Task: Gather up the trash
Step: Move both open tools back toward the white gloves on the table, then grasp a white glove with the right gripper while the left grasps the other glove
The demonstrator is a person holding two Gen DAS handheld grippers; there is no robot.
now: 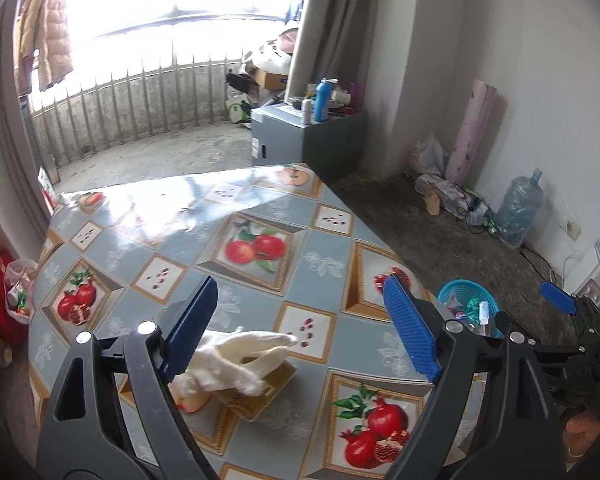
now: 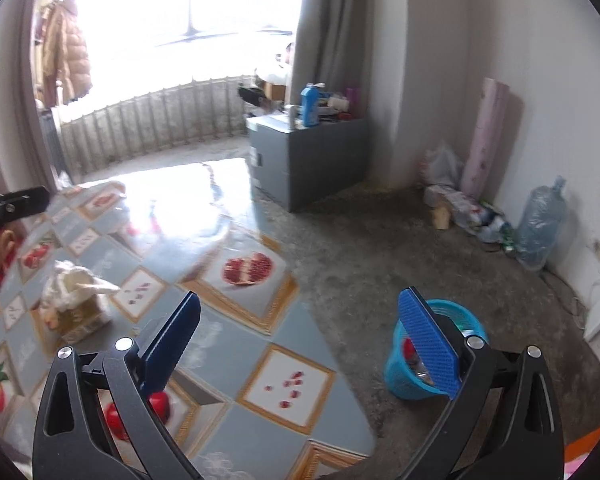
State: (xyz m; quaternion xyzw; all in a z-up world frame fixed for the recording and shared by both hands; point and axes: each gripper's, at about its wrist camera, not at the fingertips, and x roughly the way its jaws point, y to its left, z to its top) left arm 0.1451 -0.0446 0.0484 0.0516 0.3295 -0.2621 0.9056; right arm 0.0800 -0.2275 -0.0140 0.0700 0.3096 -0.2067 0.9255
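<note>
A crumpled white glove-like piece of trash [image 1: 236, 356] lies on the table with the fruit-pattern cloth [image 1: 260, 208], partly over a small tan box [image 1: 256, 394]. My left gripper [image 1: 300, 332] is open, with its left pad just beside the trash. The trash also shows at the left of the right wrist view [image 2: 76, 288]. My right gripper [image 2: 304, 344] is open and empty over the table's right edge, above a blue trash basket [image 2: 404, 380] on the floor. The basket [image 1: 464, 292] holds several wrappers. The right gripper [image 1: 560, 304] shows at the right of the left wrist view.
A grey cabinet [image 1: 300, 140] with bottles stands beyond the table. Bags, a pink roll [image 1: 476, 132] and a large water jug [image 1: 518, 212] line the right wall. A red bag [image 1: 0, 300] sits on the floor at left. The balcony railing is at the back.
</note>
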